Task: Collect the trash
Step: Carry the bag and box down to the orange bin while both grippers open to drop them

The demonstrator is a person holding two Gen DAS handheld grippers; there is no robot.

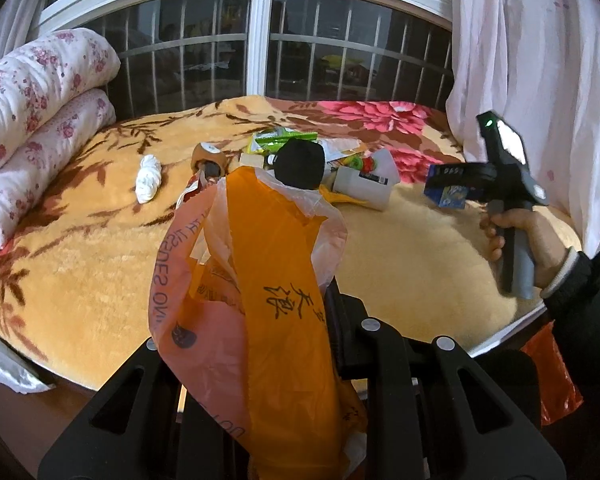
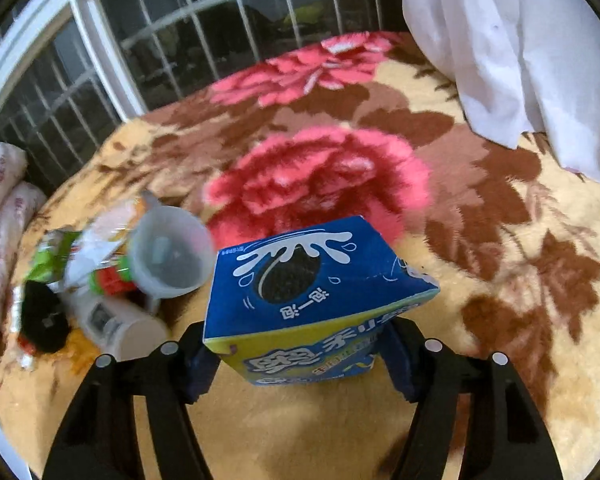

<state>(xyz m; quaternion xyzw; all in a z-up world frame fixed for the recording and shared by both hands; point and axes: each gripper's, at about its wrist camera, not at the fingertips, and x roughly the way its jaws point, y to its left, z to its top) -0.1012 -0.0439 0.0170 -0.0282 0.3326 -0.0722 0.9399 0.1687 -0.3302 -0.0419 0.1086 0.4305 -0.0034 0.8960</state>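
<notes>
My left gripper [image 1: 276,320] is shut on an orange plastic bag [image 1: 268,288] that hangs over its fingers and fills the view's middle. My right gripper [image 2: 300,364] is shut on a blue cookie box [image 2: 312,300] and holds it above the blanket; the left wrist view shows the box [image 1: 448,190] in that gripper [image 1: 456,182] at the right. A pile of trash lies on the bed: a black round thing [image 1: 300,164], a white cup [image 1: 362,186], a clear plastic cup [image 2: 172,256], green wrappers [image 1: 280,138], a brown cup [image 1: 209,154] and a crumpled white tissue [image 1: 148,178].
The bed carries a yellow flowered blanket [image 1: 400,248]. Rolled floral quilts [image 1: 32,112] lie at the left. A barred window [image 1: 260,40] runs behind the bed and a white curtain [image 1: 540,60] hangs at the right.
</notes>
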